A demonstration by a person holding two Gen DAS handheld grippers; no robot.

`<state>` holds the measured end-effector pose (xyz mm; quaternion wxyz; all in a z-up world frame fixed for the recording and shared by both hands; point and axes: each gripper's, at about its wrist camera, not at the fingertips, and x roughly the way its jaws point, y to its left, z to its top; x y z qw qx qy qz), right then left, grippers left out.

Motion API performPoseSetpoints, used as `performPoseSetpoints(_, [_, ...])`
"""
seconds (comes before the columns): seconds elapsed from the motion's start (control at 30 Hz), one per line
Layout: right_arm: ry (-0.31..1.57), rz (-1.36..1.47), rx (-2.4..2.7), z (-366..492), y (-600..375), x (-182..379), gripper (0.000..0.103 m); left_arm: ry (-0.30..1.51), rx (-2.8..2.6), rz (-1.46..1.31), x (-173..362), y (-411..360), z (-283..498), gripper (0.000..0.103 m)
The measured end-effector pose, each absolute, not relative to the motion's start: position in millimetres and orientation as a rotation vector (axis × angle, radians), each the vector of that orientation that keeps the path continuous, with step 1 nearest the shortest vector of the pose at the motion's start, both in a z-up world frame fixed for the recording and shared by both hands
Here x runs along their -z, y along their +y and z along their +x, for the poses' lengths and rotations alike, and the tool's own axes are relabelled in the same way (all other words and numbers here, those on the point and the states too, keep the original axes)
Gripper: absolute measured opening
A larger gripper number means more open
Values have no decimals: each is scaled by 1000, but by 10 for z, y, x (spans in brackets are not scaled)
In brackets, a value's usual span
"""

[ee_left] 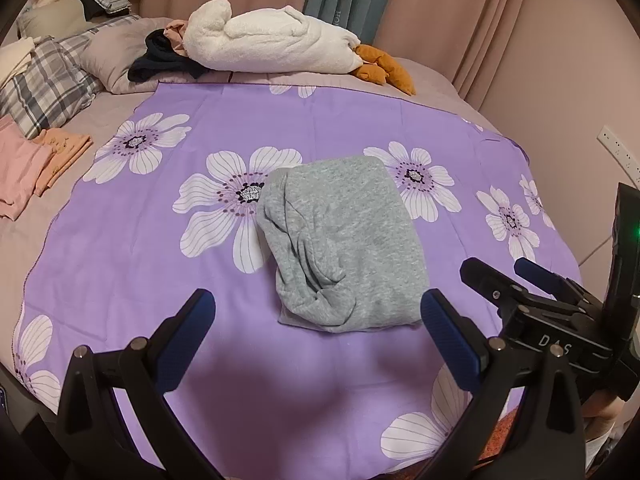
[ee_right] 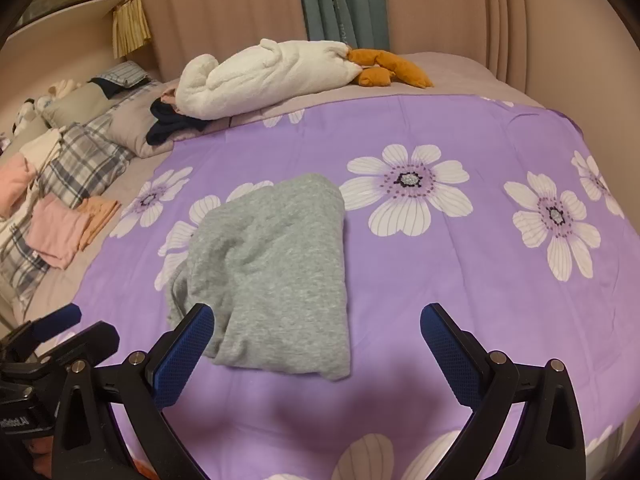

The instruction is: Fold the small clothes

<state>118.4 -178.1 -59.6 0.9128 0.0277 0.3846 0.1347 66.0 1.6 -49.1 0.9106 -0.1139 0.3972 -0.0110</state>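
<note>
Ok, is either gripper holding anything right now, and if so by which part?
Nothing is held. The left gripper and right gripper are both open, and the folded grey garment lies free on the purple sheet.

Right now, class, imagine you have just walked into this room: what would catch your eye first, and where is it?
First, the folded grey garment lying alone in the middle of the purple flowered sheet. Next, the big white plush toy with orange feet stretched across the far side of the bed. Nearest the camera, the left tool and right tool hang open, holding nothing.
</note>
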Motion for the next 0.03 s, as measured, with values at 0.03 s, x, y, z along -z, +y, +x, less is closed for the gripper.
performPoseSetpoints(0.03, [793,56,-277,1184,-1779,597,102,818,23,-235,490,21,661,103])
